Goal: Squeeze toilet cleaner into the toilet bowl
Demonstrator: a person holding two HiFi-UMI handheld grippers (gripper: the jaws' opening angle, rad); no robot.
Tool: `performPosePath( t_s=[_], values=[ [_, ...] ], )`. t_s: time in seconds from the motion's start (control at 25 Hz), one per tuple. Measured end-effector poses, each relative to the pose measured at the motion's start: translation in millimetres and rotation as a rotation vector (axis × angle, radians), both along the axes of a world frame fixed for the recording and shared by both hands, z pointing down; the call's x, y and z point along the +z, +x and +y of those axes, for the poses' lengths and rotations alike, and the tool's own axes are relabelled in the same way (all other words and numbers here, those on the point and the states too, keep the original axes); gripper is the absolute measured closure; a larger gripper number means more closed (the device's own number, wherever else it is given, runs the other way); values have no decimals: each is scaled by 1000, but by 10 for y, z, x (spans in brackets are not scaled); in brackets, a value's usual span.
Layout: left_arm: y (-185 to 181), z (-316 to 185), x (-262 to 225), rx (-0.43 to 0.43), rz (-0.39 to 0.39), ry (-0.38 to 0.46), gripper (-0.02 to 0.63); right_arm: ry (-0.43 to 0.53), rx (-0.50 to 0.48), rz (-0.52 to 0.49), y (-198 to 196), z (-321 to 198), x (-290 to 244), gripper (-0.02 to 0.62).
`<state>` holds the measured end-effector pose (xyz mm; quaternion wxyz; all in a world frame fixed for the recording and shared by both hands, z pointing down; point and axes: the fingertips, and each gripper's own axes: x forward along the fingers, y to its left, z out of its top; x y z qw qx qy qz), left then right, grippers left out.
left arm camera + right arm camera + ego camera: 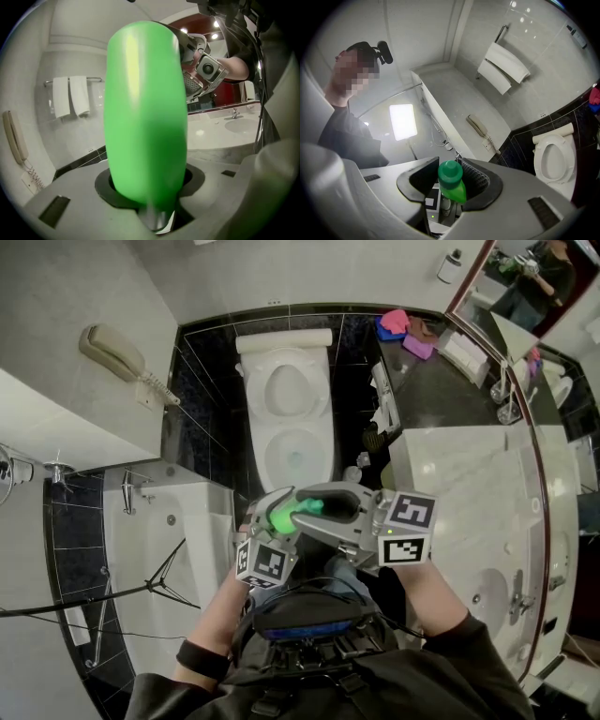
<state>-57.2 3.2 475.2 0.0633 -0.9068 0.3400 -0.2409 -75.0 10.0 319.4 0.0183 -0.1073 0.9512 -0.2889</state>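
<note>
Insp. note, bathroom. Person stands facing the toilet bowl (291,442), both grippers raised together at chest level, well short of the bowl.

Left gripper (274,509): jaws clamped on the body of the green toilet cleaner bottle (281,518). Right gripper (323,505): jaws narrow, pads against the bottle's darker green cap (310,507). Bottle lies roughly level between the two, cap toward the person's right.

Head view gives the layout only – bowl open, bathtub (159,531) to one side, marble counter (469,474) to the other, wall phone (117,352) above the tub.

Left gripper view: bottle (145,117) fills the frame, so no cap and no bowl seen; it does show hung towels (70,96) and a basin (241,124).

Right gripper view: cap (450,172) seen end-on between the black pads – grip detail the head view lacks. Bowl (555,157) at frame edge, a lit lamp panel (403,122) behind.
</note>
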Motion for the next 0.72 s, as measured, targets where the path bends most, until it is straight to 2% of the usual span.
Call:
performPosePath(
  t_s=[0.24, 0.52, 0.72],
  values=[
    [83, 15, -32, 17, 55, -50, 410, 88, 19, -9, 26, -42, -42, 423],
    [-25, -27, -63, 9, 111, -91, 410, 294, 67, 46, 100, -113, -114, 411],
    [-159, -83, -68, -37, 137, -114, 410, 283, 131, 63, 282, -269, -16, 411]
  ],
)
